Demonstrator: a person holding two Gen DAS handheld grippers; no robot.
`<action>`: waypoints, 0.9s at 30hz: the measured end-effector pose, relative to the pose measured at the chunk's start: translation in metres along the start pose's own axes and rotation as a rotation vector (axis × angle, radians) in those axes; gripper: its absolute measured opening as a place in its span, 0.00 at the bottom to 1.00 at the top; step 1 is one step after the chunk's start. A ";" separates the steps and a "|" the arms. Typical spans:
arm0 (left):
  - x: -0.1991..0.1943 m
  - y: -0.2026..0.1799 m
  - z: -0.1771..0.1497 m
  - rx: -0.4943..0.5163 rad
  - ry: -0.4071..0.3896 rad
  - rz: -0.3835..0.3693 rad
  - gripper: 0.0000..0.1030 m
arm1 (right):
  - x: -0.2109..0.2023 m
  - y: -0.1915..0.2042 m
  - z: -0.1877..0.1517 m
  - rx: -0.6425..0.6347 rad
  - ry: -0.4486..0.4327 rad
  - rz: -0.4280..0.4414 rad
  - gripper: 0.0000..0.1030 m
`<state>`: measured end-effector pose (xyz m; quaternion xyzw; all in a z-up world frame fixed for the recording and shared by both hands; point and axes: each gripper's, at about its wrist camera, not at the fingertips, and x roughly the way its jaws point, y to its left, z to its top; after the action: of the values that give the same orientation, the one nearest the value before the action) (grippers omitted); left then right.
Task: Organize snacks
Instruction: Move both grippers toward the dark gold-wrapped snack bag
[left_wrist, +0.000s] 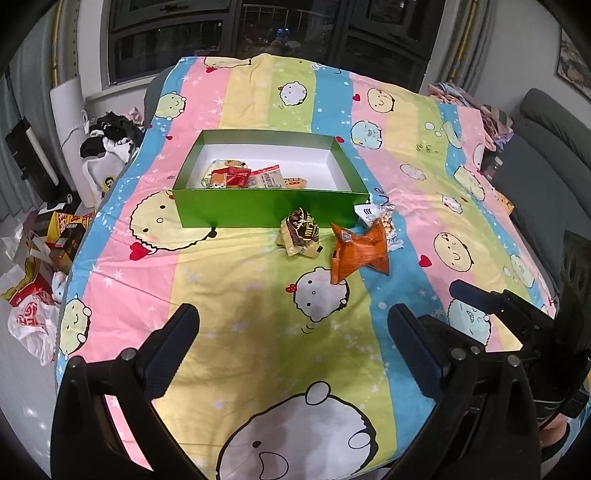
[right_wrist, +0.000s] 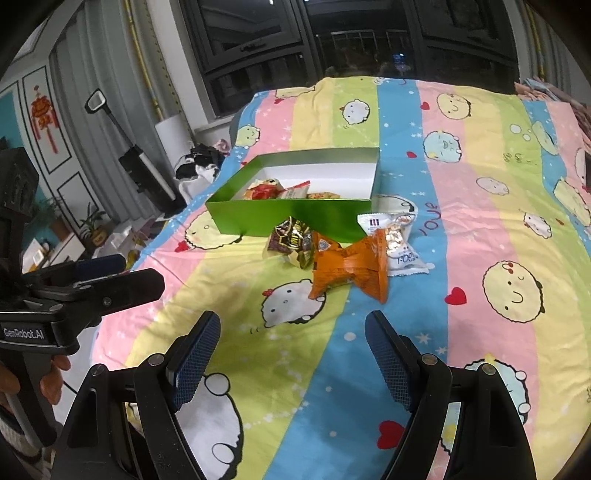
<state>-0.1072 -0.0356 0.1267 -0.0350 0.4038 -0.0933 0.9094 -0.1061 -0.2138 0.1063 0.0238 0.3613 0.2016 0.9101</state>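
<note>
Few wrapped snacks already inside green cardboard box (left_wrist: 271, 212). Left out, ahead of jaws: shiny brown packet (left_wrist: 300, 236), crinkly orange bag (left_wrist: 360, 251), white nut pouch (right_wrist: 400, 243). Left gripper (left_wrist: 293, 345) and right gripper (right_wrist: 293, 354) both wide open, holding nothing.

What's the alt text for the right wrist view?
An open green cardboard box holding a few snack packets sits on a striped cartoon-print bedsheet, with three loose packets in front: gold-brown, orange and white. Both hand-held grippers are open and empty.
</note>
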 end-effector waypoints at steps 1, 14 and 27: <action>0.001 -0.001 0.001 0.006 0.000 0.003 0.99 | 0.000 -0.001 0.000 0.001 0.000 -0.001 0.79; 0.009 -0.012 0.010 0.059 -0.019 0.021 0.99 | 0.002 -0.007 0.003 0.003 -0.004 -0.014 0.79; 0.041 -0.001 0.012 0.013 0.049 0.011 0.99 | 0.026 -0.020 -0.002 0.046 0.044 -0.013 0.79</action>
<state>-0.0719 -0.0444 0.1052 -0.0247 0.4255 -0.0917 0.9000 -0.0834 -0.2224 0.0840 0.0377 0.3858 0.1876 0.9025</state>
